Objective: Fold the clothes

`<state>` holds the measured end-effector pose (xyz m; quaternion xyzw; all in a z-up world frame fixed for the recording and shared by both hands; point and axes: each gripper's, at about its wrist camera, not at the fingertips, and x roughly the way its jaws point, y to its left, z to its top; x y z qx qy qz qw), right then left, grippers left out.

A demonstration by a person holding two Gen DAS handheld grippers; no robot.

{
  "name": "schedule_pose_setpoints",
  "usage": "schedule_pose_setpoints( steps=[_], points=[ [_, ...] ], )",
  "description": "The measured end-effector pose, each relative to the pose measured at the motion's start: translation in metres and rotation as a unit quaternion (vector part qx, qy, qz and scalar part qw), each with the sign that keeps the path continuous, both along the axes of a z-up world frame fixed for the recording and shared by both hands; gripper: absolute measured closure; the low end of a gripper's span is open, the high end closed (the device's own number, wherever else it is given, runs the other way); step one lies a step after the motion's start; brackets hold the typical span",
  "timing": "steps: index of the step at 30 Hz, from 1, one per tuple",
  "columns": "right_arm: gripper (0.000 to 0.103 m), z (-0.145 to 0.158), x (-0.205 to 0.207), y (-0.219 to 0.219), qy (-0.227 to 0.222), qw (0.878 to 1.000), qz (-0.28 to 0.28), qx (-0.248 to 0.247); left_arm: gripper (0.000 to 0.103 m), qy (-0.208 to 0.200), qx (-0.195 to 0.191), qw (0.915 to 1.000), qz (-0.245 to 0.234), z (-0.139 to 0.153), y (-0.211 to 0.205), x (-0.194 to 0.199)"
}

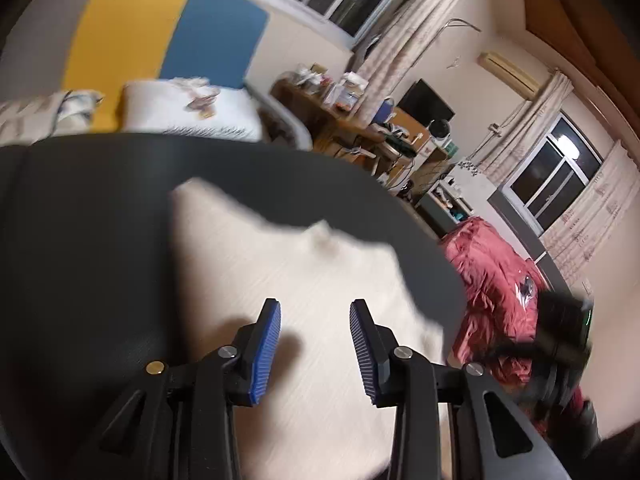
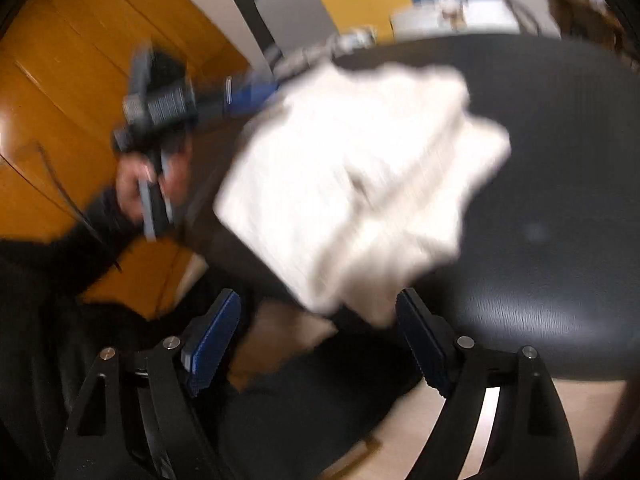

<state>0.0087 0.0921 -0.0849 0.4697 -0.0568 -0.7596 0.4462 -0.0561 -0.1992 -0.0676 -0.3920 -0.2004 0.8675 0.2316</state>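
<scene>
A cream garment [image 1: 280,264] lies partly folded on a round black table [image 1: 80,220]. My left gripper [image 1: 316,344] hovers over the garment's near part, its blue pads [image 1: 266,352] apart with only cloth below the gap. In the right wrist view the same garment [image 2: 352,168] is blurred, bunched toward the table's [image 2: 560,160] left edge. My right gripper [image 2: 318,304] stands wide open; the garment's near corner shows between the fingers, and the pads do not touch it. A hand [image 2: 132,184] holds the left gripper at the garment's far left side.
A red cloth [image 1: 492,280] is heaped beyond the table's right edge, with the right gripper's blurred black housing [image 1: 564,332] before it. A bed with pillows [image 1: 188,108] and a cluttered desk [image 1: 360,128] stand behind. An orange wooden cabinet [image 2: 60,80] fills the left.
</scene>
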Motion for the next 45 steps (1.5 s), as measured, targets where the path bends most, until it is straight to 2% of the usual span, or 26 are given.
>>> schedule_pose_setpoints(
  steps=[3,5,7,8,10,12,14,18,22,27,31,36,38,41,45],
  points=[
    [0.015,0.015,-0.005,-0.025,0.031,0.999,-0.030,-0.018,0.067,-0.040,0.033,0.9975,-0.048,-0.024,-0.015,0.049],
    [0.015,0.009,-0.020,-0.041,0.019,0.998,-0.051,-0.021,0.066,-0.060,0.042,0.9948,-0.071,-0.039,-0.012,0.074],
    [0.015,-0.005,-0.037,-0.066,-0.002,0.997,-0.077,-0.009,0.066,-0.074,0.029,0.9934,-0.082,-0.053,-0.006,0.093],
    [0.015,-0.011,-0.043,-0.075,-0.011,0.996,-0.088,-0.003,0.066,-0.075,0.009,0.9941,-0.078,-0.060,-0.002,0.101],
    [0.015,-0.020,-0.048,-0.087,-0.025,0.995,-0.101,-0.008,0.066,-0.045,-0.057,0.9965,-0.042,-0.063,0.006,0.109],
    [0.015,-0.025,-0.050,-0.092,-0.026,0.993,-0.112,-0.002,0.066,0.017,-0.153,0.9881,0.006,-0.057,0.016,0.116],
    [0.015,-0.029,-0.050,-0.085,-0.029,0.993,-0.118,-0.006,0.065,0.038,-0.185,0.9819,0.013,-0.055,0.024,0.113],
    [0.015,-0.035,-0.055,-0.075,-0.046,0.990,-0.131,-0.031,0.065,0.046,-0.220,0.9743,-0.023,-0.061,0.043,0.111],
    [0.015,-0.039,-0.057,-0.071,-0.057,0.987,-0.142,-0.049,0.065,0.051,-0.235,0.9701,-0.030,-0.067,0.057,0.109],
    [0.014,-0.040,-0.055,-0.079,-0.042,0.988,-0.141,-0.038,0.065,0.051,-0.231,0.9714,0.016,-0.068,0.060,0.104],
    [0.014,-0.042,-0.054,-0.082,-0.039,0.989,-0.139,-0.041,0.065,0.057,-0.234,0.9699,0.035,-0.070,0.064,0.107],
    [0.014,-0.038,-0.051,-0.078,-0.035,0.986,-0.152,-0.055,0.065,0.098,-0.278,0.9545,0.041,-0.068,0.075,0.102],
    [0.014,-0.032,-0.048,-0.078,-0.019,0.986,-0.153,-0.056,0.065,0.113,-0.287,0.9501,0.044,-0.065,0.079,0.104],
    [0.014,-0.027,-0.042,-0.081,0.003,0.988,-0.153,-0.032,0.065,0.125,-0.288,0.9481,0.052,-0.061,0.078,0.108],
    [0.014,-0.034,-0.037,-0.087,0.009,0.990,-0.143,-0.012,0.064,0.110,-0.290,0.9483,0.067,-0.064,0.077,0.090]
  ],
)
